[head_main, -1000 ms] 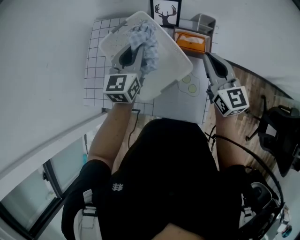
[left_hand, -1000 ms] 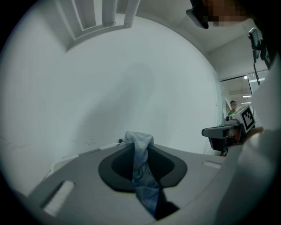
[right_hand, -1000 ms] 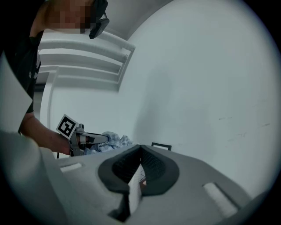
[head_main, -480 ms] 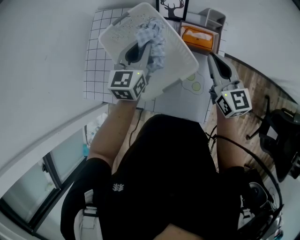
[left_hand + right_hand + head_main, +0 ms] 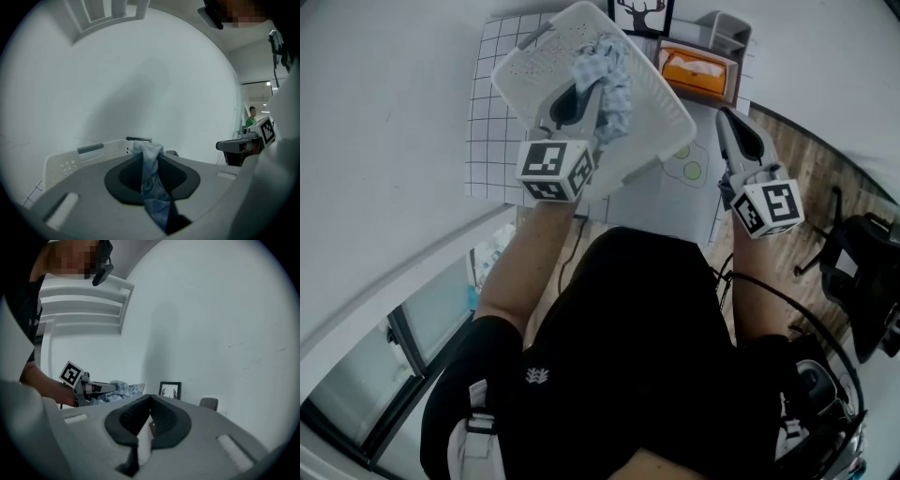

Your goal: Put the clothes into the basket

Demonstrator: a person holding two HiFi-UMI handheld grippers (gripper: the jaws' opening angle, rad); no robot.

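Note:
A white perforated basket [image 5: 525,56] lies on the table in front of the person, its rim [image 5: 89,152] showing beyond the left jaws. My left gripper [image 5: 584,70] reaches over it and is shut on a blue and white checked cloth [image 5: 612,89]. The cloth [image 5: 151,183] runs between the pads and hangs down in front. My right gripper [image 5: 725,117] is to the right of the basket's corner, its tips [image 5: 150,398] together and nothing gripped. From the right gripper view I see the left gripper [image 5: 101,387] and the cloth [image 5: 119,390].
A black-framed deer picture [image 5: 642,14] stands against the wall behind the basket, beside an orange box [image 5: 698,70] and a grey organiser [image 5: 722,28]. A grid-patterned mat [image 5: 487,141] and a grey mat with green circles [image 5: 684,169] cover the table. A black chair [image 5: 862,272] stands at the right.
Both grippers have sunk a little; the left one brought the cloth lower over the basket. Both sets of jaws stand as before.

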